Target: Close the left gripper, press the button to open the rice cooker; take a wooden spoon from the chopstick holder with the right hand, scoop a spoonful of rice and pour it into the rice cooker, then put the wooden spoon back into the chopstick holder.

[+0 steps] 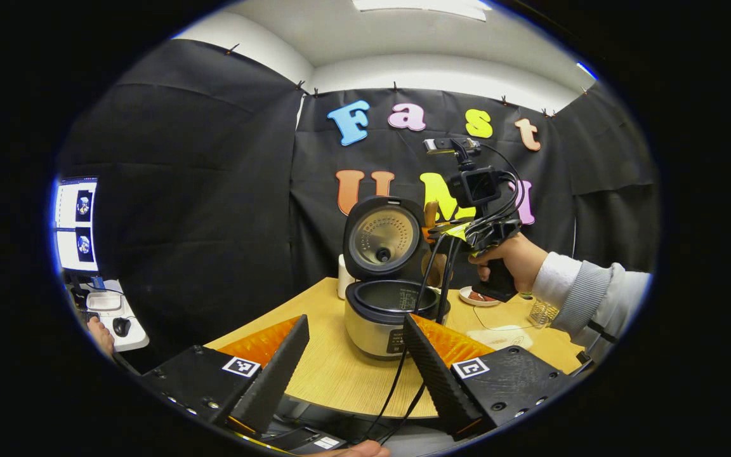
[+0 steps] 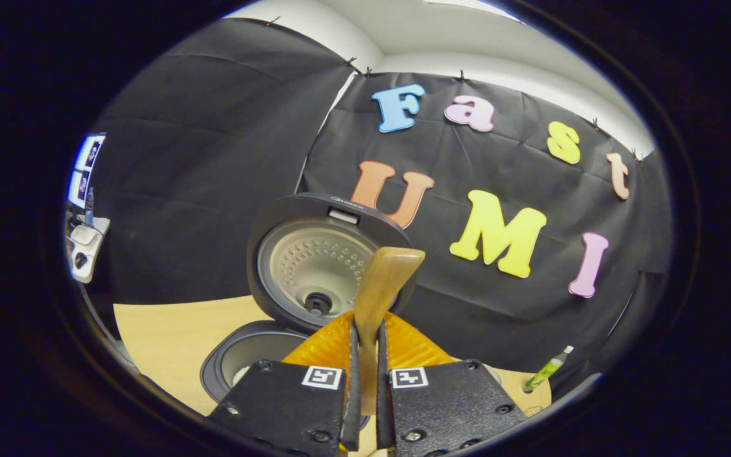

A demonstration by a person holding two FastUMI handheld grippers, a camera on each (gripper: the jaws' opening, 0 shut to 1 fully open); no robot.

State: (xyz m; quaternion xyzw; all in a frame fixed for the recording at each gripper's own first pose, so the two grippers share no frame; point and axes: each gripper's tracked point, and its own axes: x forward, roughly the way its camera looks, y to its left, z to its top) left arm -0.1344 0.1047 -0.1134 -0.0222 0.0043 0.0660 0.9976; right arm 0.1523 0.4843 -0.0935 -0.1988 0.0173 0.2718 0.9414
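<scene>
The rice cooker (image 1: 386, 320) stands on the wooden table (image 1: 340, 374) with its lid (image 1: 383, 238) swung up and the inner pot showing. My left gripper (image 1: 356, 322) is open in front of it, low over the table's near edge, nothing between its fingers. A hand holds my right gripper (image 1: 451, 230) above the cooker's right rear. In the right gripper view my right gripper (image 2: 366, 346) is shut on a wooden spoon (image 2: 383, 279), whose flat end sticks up before the raised lid (image 2: 315, 266). The pot (image 2: 248, 355) lies below left. The spoon's lower part is hidden.
A small plate (image 1: 476, 296), a clear glass (image 1: 543, 312) and a white flat item (image 1: 499, 336) sit right of the cooker; a white container (image 1: 342, 276) stands behind it. A green tube (image 2: 546, 371) lies on the table. A side desk with screens (image 1: 77, 222) is far left.
</scene>
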